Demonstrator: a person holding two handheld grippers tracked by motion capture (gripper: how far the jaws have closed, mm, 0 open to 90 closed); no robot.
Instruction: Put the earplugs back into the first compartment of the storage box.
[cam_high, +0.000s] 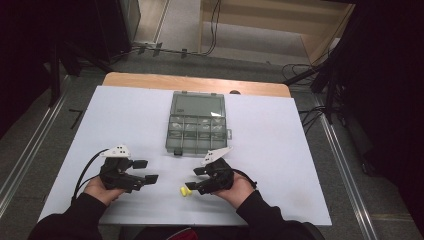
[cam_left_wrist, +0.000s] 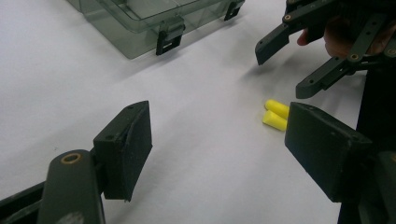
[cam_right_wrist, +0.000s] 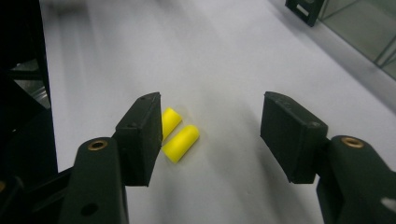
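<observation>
Two small yellow foam cylinders (cam_high: 185, 191) lie side by side on the white tabletop (cam_high: 125, 125), near the front edge. My right gripper (cam_high: 192, 179) hovers just right of them, jaws open and pointing left. In the right gripper view the cylinders (cam_right_wrist: 180, 140) lie by the left jaw's inner face, one partly hidden behind it, and no pad touches them. My left gripper (cam_high: 150, 170) stands open farther left with nothing between its jaws. Its view shows the cylinders (cam_left_wrist: 276, 114) beside its right jaw, with the right gripper (cam_left_wrist: 282, 72) beyond them.
A smoky clear compartment box (cam_high: 197, 105) lies closed at the table's middle, its latches (cam_left_wrist: 168, 39) facing me. A corner of the box (cam_right_wrist: 369, 28) shows at the upper right of the right gripper view. Cables and dark stands surround the table.
</observation>
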